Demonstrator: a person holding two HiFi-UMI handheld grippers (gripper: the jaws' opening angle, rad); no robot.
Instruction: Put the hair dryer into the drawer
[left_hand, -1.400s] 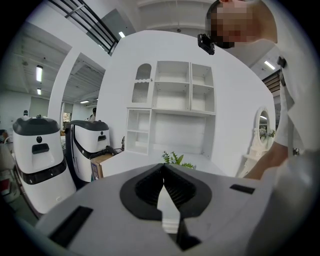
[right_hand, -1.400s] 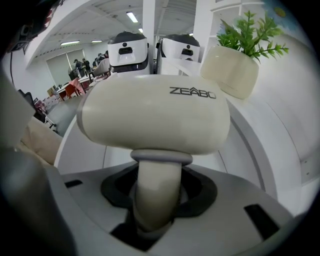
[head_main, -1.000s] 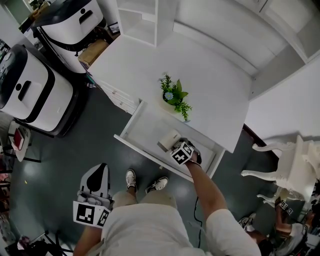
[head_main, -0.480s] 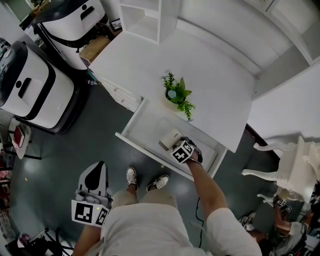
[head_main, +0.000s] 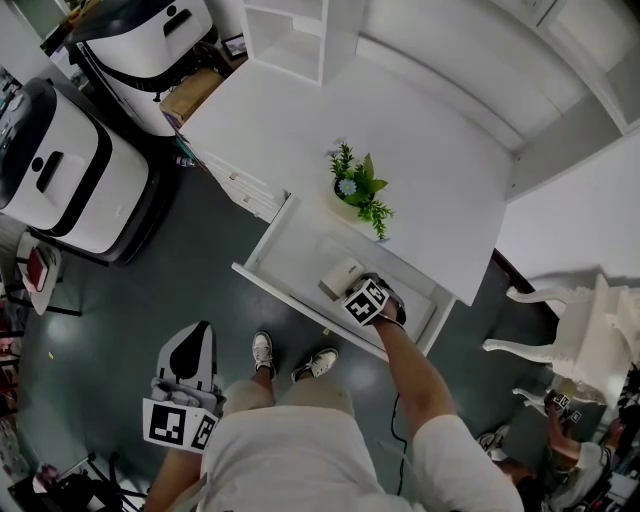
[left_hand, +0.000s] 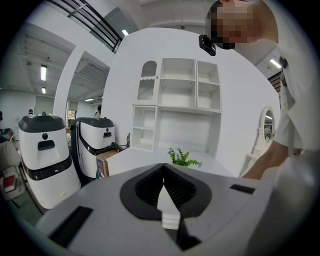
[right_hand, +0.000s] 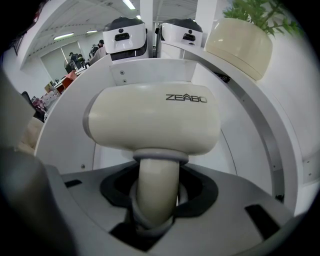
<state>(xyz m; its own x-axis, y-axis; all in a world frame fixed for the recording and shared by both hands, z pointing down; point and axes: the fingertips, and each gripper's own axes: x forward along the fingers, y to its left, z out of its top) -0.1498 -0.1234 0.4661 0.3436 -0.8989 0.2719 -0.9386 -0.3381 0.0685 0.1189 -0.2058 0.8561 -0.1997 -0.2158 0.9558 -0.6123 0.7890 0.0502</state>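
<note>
Left tool (left_hand: 163, 175): held low by the person's left side, well clear of the drawer, jaws pressed together, nothing between them. Two shoes (head_main: 262, 355): on the dark floor (head_main: 150, 290), just before the drawer's front. Right tool (right_hand: 156, 197): pointing steeply down into the drawer, jaws pinching the hair dryer's handle. Hair dryer (right_hand: 155, 120): cream, barrel crosswise above the jaws, inside the drawer's right half towards its front wall; contact with the drawer's floor cannot be told. Drawer (head_main: 290, 250): white, pulled out from the surface's front edge. Potted plant (head_main: 362, 195): green, small blue flower, cream pot, at the surface's front edge just behind the drawer. Surface (head_main: 440, 170): white. Shelf unit (head_main: 290, 30): white, at the surface's far left corner. Two white-and-black machines (head_main: 70, 185): on the floor, beyond the surface's left edge.
</note>
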